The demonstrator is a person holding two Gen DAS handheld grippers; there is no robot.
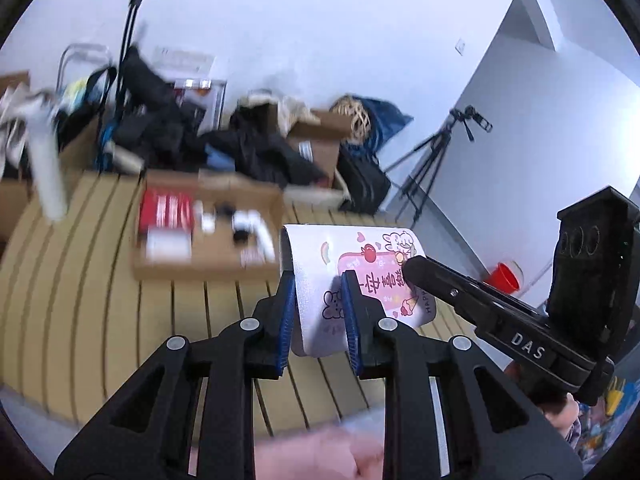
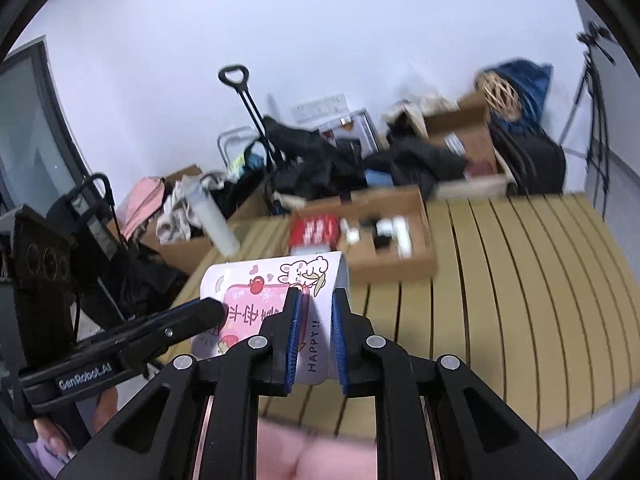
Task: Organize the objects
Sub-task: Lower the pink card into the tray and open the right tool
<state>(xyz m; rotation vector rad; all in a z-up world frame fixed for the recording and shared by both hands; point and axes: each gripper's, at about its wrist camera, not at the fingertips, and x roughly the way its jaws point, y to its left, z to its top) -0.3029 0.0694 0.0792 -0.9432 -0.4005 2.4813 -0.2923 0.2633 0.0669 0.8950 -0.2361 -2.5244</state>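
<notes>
A white pouch (image 1: 360,248) printed with pink cartoon rabbits and the word HAPPY hangs in the air over the slatted wooden table (image 1: 80,280), gripped from both sides. My left gripper (image 1: 319,280) is shut on its left part, blue pads pressing the sheet. The right gripper (image 1: 412,270) reaches in from the right and pinches the far side. In the right wrist view my right gripper (image 2: 317,294) is shut on the pouch (image 2: 256,280) near its right edge, and the left gripper (image 2: 216,312) bites the pouch from the left. The pouch bows between the two grips.
An open cardboard box (image 1: 208,256) with a red packet and small white and black items lies on the table beyond the pouch. Behind it are black clothes, cartons and a trolley handle (image 1: 136,20). A tripod (image 1: 436,160) and red cup (image 1: 505,278) stand to the right.
</notes>
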